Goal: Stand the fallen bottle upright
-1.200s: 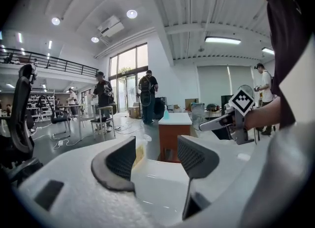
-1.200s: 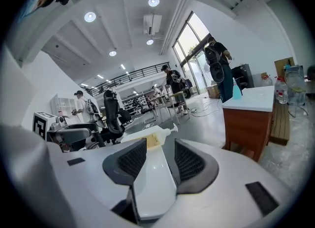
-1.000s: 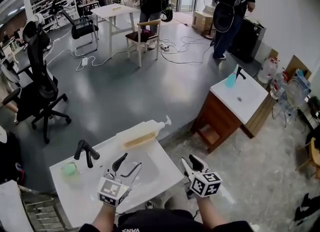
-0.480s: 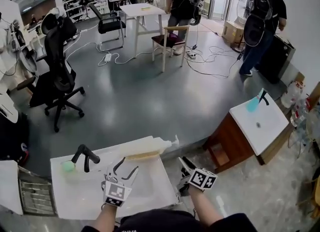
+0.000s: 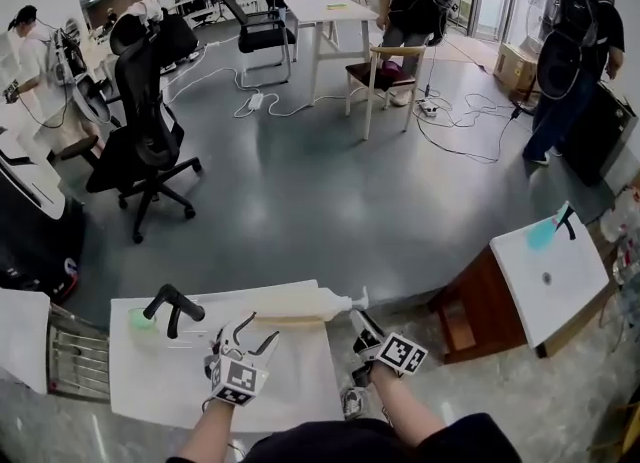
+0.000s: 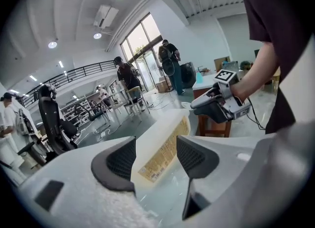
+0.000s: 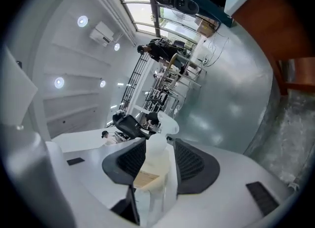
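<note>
While the bottle point(image 5: 290, 303) lies on its side along the far edge of the white table point(image 5: 300, 391), I hold a gripper at each end of it. It is a pale, long, rounded plastic bottle with a yellowish paper label point(image 6: 165, 155) on its flank. Its white pump point(image 5: 352, 301) points to 3 o'clock in the head view, out past the table's corner.

My left gripper point(image 5: 255, 331) sits just at 6 o'clock of the bottle's body. Its two dark, ribbed pads point(image 6: 119, 160) are apart, and the label shows in the gap beyond them, untouched.

My right gripper point(image 5: 362, 323) hangs off the table's right edge, at 5 o'clock of the pump. Its jaws are opening. In the right gripper view the pump and the narrow neck stand up in the gap between the grooved black pads, which do not press on them.

A black, curved faucet point(image 5: 172, 306) rises at 10 o'clock of my left gripper. The tabletop is smooth and glossy.
</note>
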`<state>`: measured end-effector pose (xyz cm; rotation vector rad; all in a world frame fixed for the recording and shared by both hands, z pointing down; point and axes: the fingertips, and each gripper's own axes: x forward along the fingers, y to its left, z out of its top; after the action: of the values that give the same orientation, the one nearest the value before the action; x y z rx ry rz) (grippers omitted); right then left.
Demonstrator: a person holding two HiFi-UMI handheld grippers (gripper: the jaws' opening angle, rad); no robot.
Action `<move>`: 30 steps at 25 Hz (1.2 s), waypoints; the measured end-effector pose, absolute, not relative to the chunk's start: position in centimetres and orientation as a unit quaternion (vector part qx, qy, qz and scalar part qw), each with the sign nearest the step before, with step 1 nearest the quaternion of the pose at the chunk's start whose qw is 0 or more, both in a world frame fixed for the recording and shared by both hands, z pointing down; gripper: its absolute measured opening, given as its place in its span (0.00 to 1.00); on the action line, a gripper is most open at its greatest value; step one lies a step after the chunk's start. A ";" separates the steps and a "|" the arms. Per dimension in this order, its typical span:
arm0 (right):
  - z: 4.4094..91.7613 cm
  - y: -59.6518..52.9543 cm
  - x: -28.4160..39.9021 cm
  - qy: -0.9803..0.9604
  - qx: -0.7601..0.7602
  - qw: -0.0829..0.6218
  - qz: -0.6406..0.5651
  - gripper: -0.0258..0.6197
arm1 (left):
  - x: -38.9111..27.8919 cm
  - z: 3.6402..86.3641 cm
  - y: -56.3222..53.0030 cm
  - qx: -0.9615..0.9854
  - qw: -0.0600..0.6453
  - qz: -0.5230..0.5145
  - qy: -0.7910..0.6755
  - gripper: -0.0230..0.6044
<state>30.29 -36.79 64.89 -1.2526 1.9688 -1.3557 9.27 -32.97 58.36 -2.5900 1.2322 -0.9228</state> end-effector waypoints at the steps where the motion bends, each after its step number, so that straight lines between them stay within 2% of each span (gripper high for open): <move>1: 65.1 -37.3 30.1 0.707 -0.446 0.230 -0.498 0.31 | 9.2 58.6 -33.2 -0.854 0.066 -0.315 0.408 0.44; 10: 67.4 -40.0 31.0 0.657 -0.423 0.304 -0.544 0.29 | 9.5 61.4 -34.3 -0.838 0.064 -0.375 0.391 0.44; 15: 67.0 -40.7 31.0 0.651 -0.397 0.351 -0.543 0.20 | 9.6 62.5 -35.0 -0.837 0.058 -0.392 0.377 0.45; 24: 65.6 -39.4 30.7 0.639 -0.426 0.331 -0.548 0.19 | 9.0 62.1 -35.3 -0.850 0.047 -0.368 0.374 0.45; 30: 60.9 -39.2 29.0 0.695 -0.438 0.278 -0.497 0.19 | 7.2 61.4 -35.2 -0.855 0.025 -0.349 0.383 0.45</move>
<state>28.99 -39.24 60.95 -1.1768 1.8653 -1.3345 7.16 -35.21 61.37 -2.6437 1.1843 -1.0777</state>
